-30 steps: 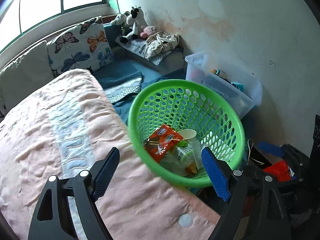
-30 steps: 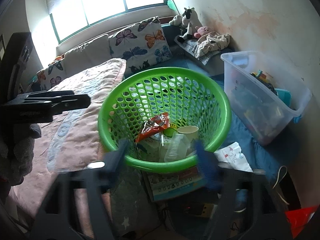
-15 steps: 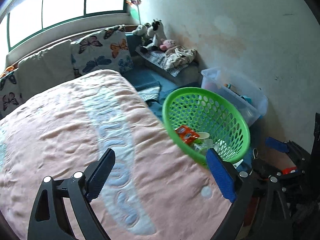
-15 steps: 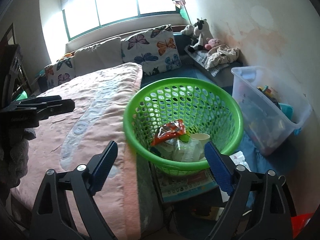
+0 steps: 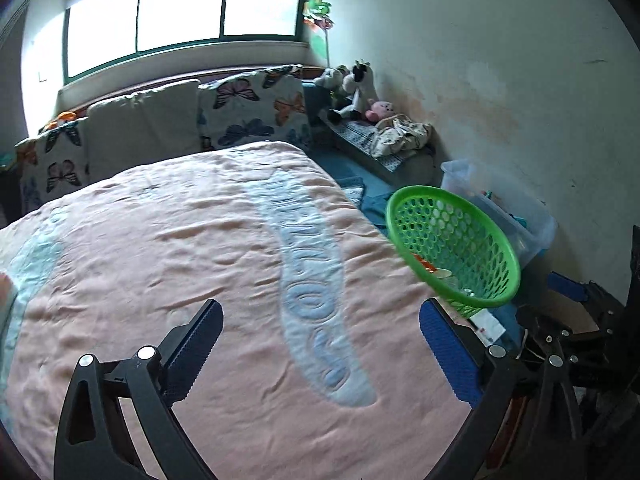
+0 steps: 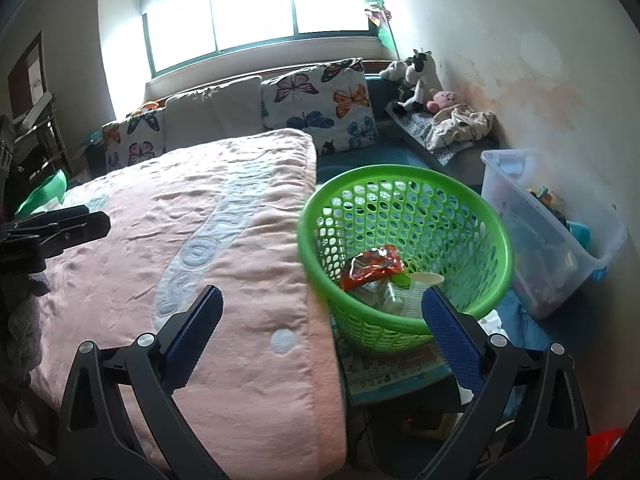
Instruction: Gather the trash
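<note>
Right wrist view: green basket beside the bed, on a printed sheet, holding an orange wrapper, a paper cup and clear plastic. Just right, a clear storage bin against the wall. Butterfly pillows behind. Right claw spread wide, empty. Left claw likewise wide, empty, over the pink blanket.

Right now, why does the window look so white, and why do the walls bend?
Left wrist view: the window is overexposed to white, and the fisheye lens curves the wall. Right wrist view: the same blown-out window, but the green basket stays sharp.
</note>
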The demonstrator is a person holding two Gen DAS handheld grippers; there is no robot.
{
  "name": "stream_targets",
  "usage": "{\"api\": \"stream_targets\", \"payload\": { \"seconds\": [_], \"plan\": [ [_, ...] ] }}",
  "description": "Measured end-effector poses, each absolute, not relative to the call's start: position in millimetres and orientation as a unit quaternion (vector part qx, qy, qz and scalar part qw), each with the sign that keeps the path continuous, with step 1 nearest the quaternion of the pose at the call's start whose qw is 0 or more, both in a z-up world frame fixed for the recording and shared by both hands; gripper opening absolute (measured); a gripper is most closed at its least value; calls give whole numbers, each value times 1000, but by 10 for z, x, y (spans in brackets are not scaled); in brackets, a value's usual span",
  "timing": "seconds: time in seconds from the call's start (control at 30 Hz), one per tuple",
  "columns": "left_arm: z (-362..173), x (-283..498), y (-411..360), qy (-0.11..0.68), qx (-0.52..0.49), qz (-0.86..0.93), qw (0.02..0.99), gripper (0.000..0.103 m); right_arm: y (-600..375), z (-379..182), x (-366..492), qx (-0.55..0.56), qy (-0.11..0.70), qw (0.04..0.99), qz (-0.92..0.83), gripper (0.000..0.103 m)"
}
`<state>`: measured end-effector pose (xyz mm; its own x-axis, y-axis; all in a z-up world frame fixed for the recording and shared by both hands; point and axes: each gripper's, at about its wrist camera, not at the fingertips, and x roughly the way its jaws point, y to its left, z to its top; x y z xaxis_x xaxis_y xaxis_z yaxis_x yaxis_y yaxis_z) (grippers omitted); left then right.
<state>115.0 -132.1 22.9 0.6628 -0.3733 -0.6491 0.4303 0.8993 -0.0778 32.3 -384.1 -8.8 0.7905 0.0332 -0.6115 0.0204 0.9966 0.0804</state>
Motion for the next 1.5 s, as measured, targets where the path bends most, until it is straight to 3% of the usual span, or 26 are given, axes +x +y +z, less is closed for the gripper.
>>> {"api": "stream_targets", "payload": {
  "seconds": [0.7,1.5],
  "plan": [
    [157,630,-644,330,36,-119,936,96,-3362,-98,79,57,339,938,41,99],
    [132,364,-420,331,24,-57,941,96,-3200,-108,51,49,345,936,48,99]
  ]
}}
